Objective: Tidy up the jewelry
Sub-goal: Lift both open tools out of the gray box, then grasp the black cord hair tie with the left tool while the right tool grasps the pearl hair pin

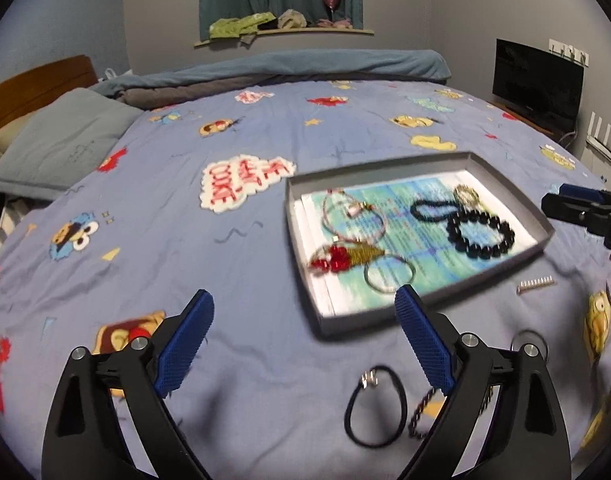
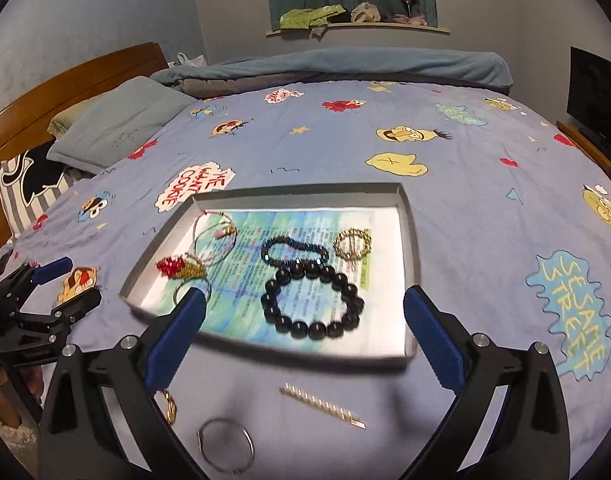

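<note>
Our left gripper (image 1: 303, 312) and right gripper (image 2: 303, 308) both hover spread apart, holding nothing. Beyond them the grey tray (image 2: 412, 240) on the bed (image 2: 465, 208) holds a black bead bracelet (image 2: 312, 305); a silver ring (image 2: 226, 445) lies outside.

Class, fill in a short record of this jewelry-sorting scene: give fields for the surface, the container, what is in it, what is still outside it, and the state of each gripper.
Surface: bedspread with cartoon print
Container: shallow grey tray, paper-lined
In tray: black bead bracelet, dark thin bracelet, gold bracelet, red and gold piece
Outside tray: gold hair clip, silver ring bangle, black cord loop
Left gripper: open, empty
Right gripper: open, empty
</note>
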`<state>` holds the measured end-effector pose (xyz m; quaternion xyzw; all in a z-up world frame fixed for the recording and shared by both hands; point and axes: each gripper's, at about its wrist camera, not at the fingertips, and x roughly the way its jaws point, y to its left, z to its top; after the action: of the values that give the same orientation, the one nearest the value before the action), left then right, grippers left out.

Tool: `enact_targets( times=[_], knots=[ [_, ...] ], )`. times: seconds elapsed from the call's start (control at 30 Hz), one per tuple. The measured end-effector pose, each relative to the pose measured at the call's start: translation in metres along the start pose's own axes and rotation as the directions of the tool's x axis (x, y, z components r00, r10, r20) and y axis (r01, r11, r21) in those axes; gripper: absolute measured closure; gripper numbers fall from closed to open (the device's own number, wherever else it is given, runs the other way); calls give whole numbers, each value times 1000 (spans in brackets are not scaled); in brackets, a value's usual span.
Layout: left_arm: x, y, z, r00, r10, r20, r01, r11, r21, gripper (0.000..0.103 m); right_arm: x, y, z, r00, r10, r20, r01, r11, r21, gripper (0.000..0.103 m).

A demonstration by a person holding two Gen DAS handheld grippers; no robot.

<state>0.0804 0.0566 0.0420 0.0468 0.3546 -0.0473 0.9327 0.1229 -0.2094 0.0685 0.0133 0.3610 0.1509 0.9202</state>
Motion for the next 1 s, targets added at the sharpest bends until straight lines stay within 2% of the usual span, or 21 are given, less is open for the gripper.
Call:
enact_targets(
  times=[0.23,0.5,0.77,0.87,0.93,1.0],
  knots=[
    [2,0,-24,998,-5,-57,6,1000,19,11,-14,-10,-26,999,-19,-26,18,999,-28,5],
    [10,-1,-48,993,-21,-120,27,999,45,11,-9,-34,-52,998,-49,-48,49,999,-8,5],
    [12,-3,-57,989,-59,-137,67,997,48,13,4,-21,-69,997,-59,-50,52,988,-147,7],
    [11,-4,-57,988,-71,-134,79,996,52,14,7,-18,-71,998,-51,-46,42,983,-179,15],
    [12,-5,-58,988,-75,-137,84,994,64,19,8,-15,-73,998,-41,-54,30,981,-193,23],
    [14,-10,-58,986,-75,-146,88,993,82,31,10,-13,-74,998,-29,-62,15,978,-206,27]
  ],
)
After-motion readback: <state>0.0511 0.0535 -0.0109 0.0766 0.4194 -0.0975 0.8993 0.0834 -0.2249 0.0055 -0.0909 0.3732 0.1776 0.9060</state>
